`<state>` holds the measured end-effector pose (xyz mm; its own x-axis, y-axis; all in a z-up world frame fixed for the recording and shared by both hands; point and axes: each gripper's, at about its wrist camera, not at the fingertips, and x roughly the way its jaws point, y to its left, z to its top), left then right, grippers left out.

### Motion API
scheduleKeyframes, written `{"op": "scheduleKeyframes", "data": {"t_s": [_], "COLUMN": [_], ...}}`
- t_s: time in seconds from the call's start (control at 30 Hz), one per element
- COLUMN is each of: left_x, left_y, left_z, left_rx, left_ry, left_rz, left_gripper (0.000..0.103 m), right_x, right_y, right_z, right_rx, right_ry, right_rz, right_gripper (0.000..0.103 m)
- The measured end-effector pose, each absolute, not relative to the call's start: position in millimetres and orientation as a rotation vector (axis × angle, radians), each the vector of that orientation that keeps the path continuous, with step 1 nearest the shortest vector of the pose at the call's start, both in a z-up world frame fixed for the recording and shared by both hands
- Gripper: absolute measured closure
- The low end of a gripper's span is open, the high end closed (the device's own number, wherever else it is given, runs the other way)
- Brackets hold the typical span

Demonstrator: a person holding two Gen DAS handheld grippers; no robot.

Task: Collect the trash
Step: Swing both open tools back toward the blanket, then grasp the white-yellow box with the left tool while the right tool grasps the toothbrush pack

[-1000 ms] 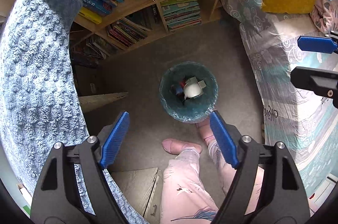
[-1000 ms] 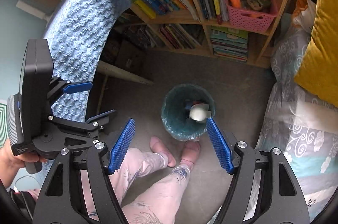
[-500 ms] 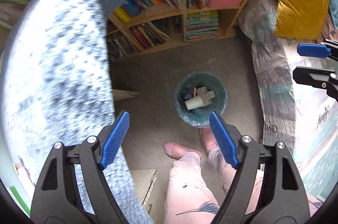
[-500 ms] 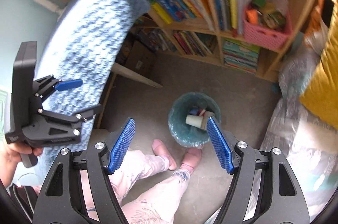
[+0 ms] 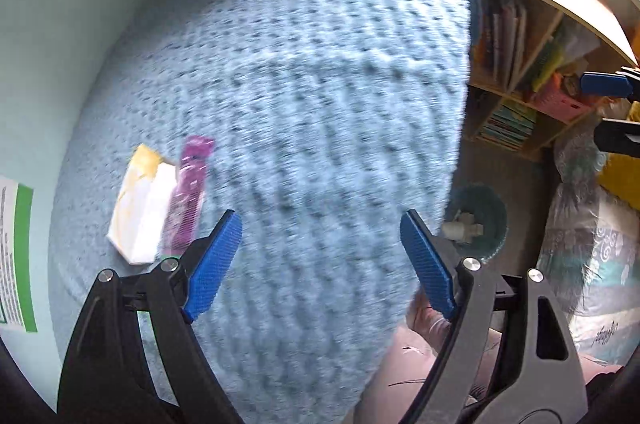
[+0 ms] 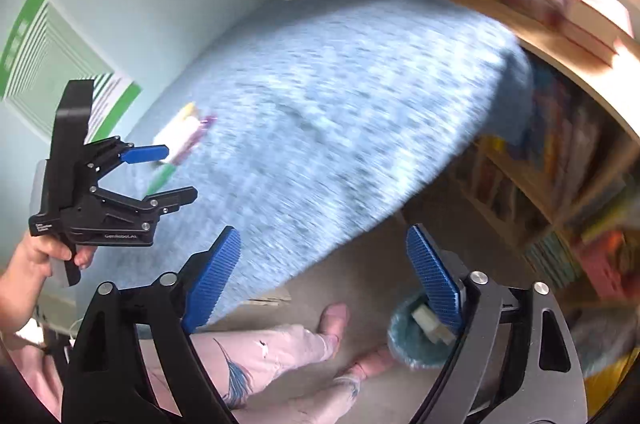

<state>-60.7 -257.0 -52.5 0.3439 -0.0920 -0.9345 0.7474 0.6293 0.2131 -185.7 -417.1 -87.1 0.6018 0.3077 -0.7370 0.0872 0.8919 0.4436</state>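
A yellow-and-white wrapper [image 5: 140,200] and a purple wrapper [image 5: 188,196] lie side by side on the blue knitted blanket [image 5: 320,96]. My left gripper [image 5: 320,260] is open and empty above the blanket, the wrappers ahead to its left. The wrappers show blurred in the right wrist view [image 6: 182,136], beside my left gripper [image 6: 164,176]. My right gripper [image 6: 324,280] is open and empty over the blanket's edge. A teal trash bin [image 5: 478,224] with trash inside stands on the floor; it also shows in the right wrist view [image 6: 416,340].
A wooden bookshelf [image 5: 516,64] full of books stands behind the blanket. A patterned bed [image 5: 592,256] is at the right. The person's legs [image 6: 288,348] and feet are on the grey floor next to the bin. A light blue wall [image 5: 52,36] is at the left.
Both grippers have swung up and left from above the bin to the blanket top. The wrappers have come into view. Both grippers stay open.
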Motion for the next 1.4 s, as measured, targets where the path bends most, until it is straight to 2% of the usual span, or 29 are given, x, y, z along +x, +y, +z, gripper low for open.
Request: {"op": "scheduleKeyframes", "data": {"t_s": [0.37,0.97,1.27,1.4], "left_x": [20,91,118,130], "left_y": [-135,-119,-126,-126], "left_z": [-43,-82,-110,-120], "left_rx": [0.688,0.716,0.693,0.662], "left_ry": [1.1,1.183,1.233,1.257], "left_rz": [-0.404,-0.579,-0.659,-0.685], "left_gripper": [0.024,0.02,0.02,0.021], "right_x": [-52,48,96,112], "right_y": [-290,-237,-228,-219], "right_z": [-62,-96,-123,-130], "right_rx": [0.42,0.587,0.658,0.664], "right_ry": [0.964,1.09,1.137,1.153], "right_rz": [0.399,0.384,0.368,0.377], "right_gripper": [0.016,0.017,0.028,0.037]}}
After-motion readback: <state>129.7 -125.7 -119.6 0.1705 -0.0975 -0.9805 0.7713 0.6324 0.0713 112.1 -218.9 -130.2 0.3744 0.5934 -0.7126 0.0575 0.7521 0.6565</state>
